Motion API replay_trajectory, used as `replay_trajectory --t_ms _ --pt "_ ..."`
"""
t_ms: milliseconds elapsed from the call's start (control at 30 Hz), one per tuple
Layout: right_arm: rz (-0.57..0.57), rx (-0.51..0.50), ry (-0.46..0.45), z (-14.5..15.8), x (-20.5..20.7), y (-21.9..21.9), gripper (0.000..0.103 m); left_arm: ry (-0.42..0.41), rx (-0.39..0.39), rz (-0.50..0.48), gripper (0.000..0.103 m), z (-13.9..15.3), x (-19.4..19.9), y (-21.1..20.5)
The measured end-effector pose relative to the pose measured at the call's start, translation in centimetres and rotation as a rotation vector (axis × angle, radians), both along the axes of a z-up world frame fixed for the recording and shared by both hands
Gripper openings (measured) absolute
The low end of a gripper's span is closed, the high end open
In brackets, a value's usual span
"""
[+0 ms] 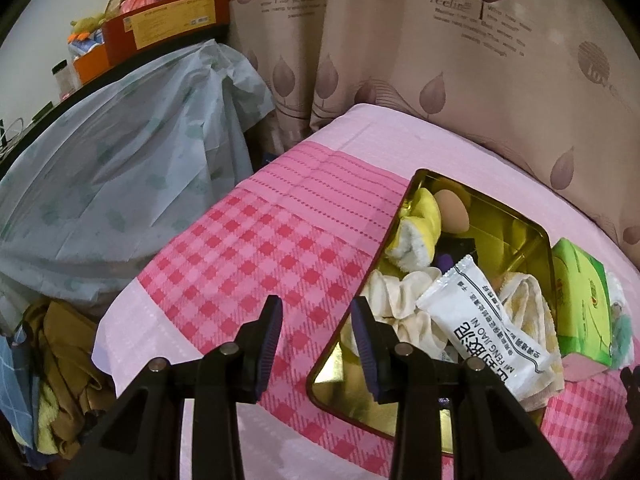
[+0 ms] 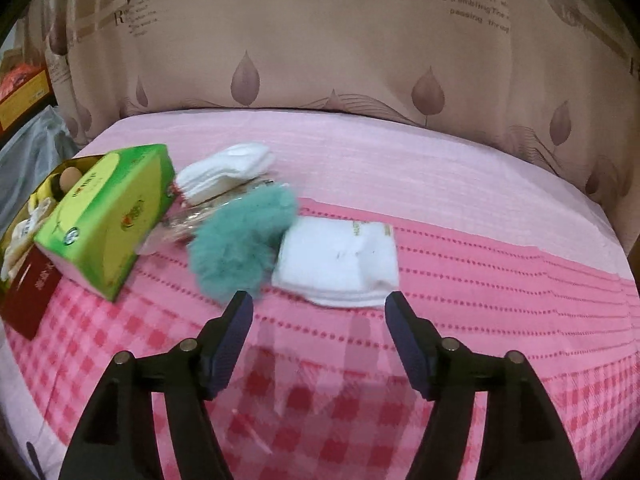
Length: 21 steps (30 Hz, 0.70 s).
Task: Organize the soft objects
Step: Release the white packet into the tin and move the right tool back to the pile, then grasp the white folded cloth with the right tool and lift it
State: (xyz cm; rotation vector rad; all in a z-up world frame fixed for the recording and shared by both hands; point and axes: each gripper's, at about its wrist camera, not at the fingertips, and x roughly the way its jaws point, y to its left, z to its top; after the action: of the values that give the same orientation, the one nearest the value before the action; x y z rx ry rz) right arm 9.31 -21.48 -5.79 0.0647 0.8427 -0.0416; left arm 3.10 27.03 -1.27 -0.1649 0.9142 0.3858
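Note:
An open gold tin (image 1: 505, 227) lies on the pink checked bed sheet (image 1: 240, 248). It holds a yellow fleece sock (image 1: 420, 232), a beige egg-shaped sponge (image 1: 452, 212), cream cloths (image 1: 400, 300) and a white packet (image 1: 488, 320). My left gripper (image 1: 316, 320) is open at the tin's near-left rim, its right finger (image 1: 366, 344) just over the edge. In the right wrist view a teal fluffy ball (image 2: 240, 240) and a folded white cloth (image 2: 340, 264) lie side by side. My right gripper (image 2: 320, 312) hangs open just in front of them, holding nothing.
A green tissue box (image 2: 108, 216) sits beside the tin, with a dark red lid (image 2: 28, 300) under it. A stack of white pads (image 2: 228, 168) and a clear wrapper (image 2: 180, 224) lie behind the ball. Curtain (image 2: 320, 60) behind; covered furniture (image 1: 120, 168) and clothes pile (image 1: 64, 368) at left.

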Motion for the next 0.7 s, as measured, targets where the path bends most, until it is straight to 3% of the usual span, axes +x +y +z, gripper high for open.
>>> replay_trajectory --t_ms 133,533,600,667,700 --pt "-0.007 -0.020 0.004 -0.5 1.7 0.1 0.072 -0.011 0.012 -0.030 0.036 0.1 0.0 -0.7" --pt "-0.037 -0.020 0.043 -1.8 6.2 -2.1 0.075 -0.047 0.080 -0.132 0.036 0.5 0.3 -3.3" --pt "-0.032 -0.021 0.049 -1.9 6.4 -2.2 0.068 -0.044 0.090 -0.140 0.036 0.4 0.3 -3.6" --pt "-0.037 -0.035 0.044 -1.8 6.2 -2.4 0.048 -0.044 0.097 -0.150 0.036 0.3 0.3 -4.0" --pt "-0.036 -0.037 0.041 -1.8 6.1 -2.7 0.043 -0.043 0.102 -0.156 0.036 0.3 0.4 -4.2"
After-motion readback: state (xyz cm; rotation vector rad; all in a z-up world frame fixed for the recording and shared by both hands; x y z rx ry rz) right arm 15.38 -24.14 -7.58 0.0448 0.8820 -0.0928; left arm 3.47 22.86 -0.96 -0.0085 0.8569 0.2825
